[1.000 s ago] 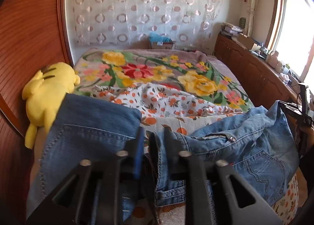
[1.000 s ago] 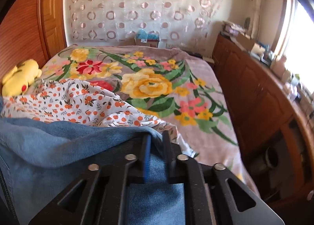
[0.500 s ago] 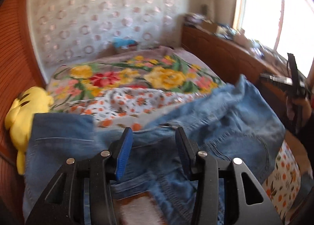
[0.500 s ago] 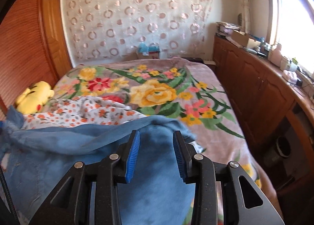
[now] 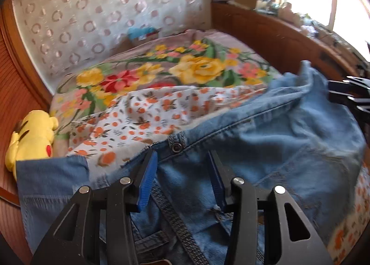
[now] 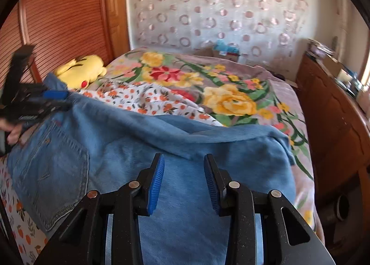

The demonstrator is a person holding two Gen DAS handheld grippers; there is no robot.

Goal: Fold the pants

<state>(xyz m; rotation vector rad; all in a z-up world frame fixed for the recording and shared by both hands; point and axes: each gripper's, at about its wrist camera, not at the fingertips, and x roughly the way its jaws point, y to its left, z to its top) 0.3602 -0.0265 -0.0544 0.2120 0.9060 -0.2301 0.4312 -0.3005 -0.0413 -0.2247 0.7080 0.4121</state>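
Floral bed [image 5: 203,68] carrying jeans [image 5: 289,149] across near edge, laid for folding; left gripper [image 5: 182,179] and right gripper [image 6: 183,179] hovering, jaws partly parted, gripping nothing.

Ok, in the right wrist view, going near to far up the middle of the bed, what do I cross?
right gripper → jeans → orange-print white sheet → floral blanket → blue item by the wall → circle-patterned curtain.
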